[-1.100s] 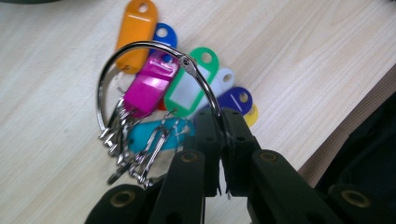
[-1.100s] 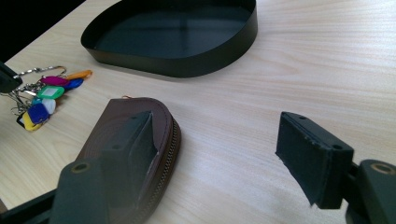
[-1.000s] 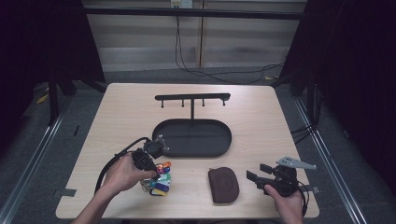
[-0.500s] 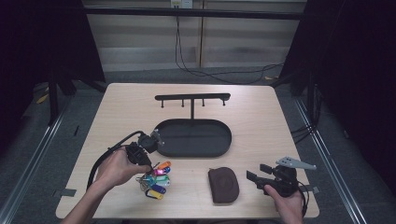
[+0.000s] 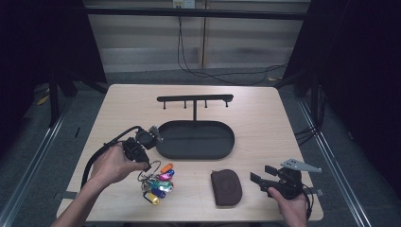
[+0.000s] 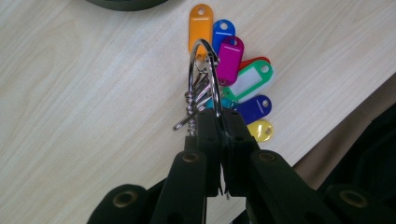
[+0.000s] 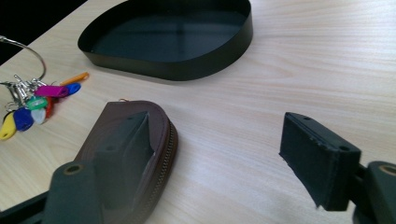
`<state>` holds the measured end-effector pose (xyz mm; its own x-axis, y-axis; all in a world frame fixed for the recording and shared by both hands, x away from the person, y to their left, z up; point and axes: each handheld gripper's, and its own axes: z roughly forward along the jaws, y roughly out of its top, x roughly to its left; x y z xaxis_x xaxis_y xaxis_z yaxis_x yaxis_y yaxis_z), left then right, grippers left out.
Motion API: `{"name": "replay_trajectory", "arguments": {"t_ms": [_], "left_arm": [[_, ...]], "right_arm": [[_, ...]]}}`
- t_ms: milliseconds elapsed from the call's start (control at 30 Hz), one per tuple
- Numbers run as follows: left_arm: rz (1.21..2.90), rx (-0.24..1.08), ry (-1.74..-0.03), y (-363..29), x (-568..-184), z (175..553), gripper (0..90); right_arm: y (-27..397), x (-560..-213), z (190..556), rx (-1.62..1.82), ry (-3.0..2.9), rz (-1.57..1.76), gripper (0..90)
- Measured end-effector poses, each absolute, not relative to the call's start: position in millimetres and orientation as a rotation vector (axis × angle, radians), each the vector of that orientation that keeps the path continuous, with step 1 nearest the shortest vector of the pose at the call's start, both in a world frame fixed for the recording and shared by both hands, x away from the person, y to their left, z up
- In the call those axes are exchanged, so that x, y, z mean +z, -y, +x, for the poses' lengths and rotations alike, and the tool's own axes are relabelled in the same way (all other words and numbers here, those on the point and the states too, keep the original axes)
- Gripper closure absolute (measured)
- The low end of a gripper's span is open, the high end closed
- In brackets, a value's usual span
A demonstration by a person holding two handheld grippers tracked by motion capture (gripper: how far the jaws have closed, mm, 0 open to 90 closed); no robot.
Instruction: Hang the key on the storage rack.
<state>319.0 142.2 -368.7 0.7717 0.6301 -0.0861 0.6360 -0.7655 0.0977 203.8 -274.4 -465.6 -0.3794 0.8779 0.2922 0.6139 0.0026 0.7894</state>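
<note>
Left gripper [image 5: 142, 153], near the table's [image 5: 265, 109] left edge, had its jaws clamped tight on the metal key ring [image 6: 201, 74]. Coloured tags [image 5: 158, 182] fanned out under the ring: orange, blue, magenta, green, dark blue, yellow. A second ago that gripper sat low over the bunch near the front edge, tags bunched beneath it. It then rose and moved back toward the left edge; the ring was drawn up with it, and the tags trailed out across the wood just beside the tray's front-left corner. Whether the lowest tags still touched the table could not be told. Left hand [image 5: 113, 163] wrapped the gripper body, cable looping off to the left.

Black oval tray [image 5: 196, 139] at table centre, unmoved, with the black hook rack [image 5: 195, 99] standing behind it toward the far edge. Brown zip pouch [image 5: 226, 187] lay flat near the front edge, right of the tags, same spot as before.

Right gripper [image 5: 257, 178] near the front-right corner, hand unmoved. Its jaws stood wide and had just been opening further, nothing between the pads; in the right gripper view the pouch [image 7: 126, 154] lay behind its left jaw, bare wood in the gap.
</note>
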Motion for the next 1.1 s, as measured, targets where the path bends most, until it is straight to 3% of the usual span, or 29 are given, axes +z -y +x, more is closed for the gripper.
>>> {"name": "replay_trajectory", "arguments": {"t_ms": [400,1100], "left_arm": [[2.820,-0.036,-1.000,-142.7,-340.6,321.3,88.0],[2.798,0.010,-0.976,-147.2,-305.8,326.7,87.9]], "right_arm": [[272.6,-464.7,203.6,1.286,-1.976,1.536,14.8],[271.7,-465.1,204.4,1.283,-1.992,1.534,13.9]]}}
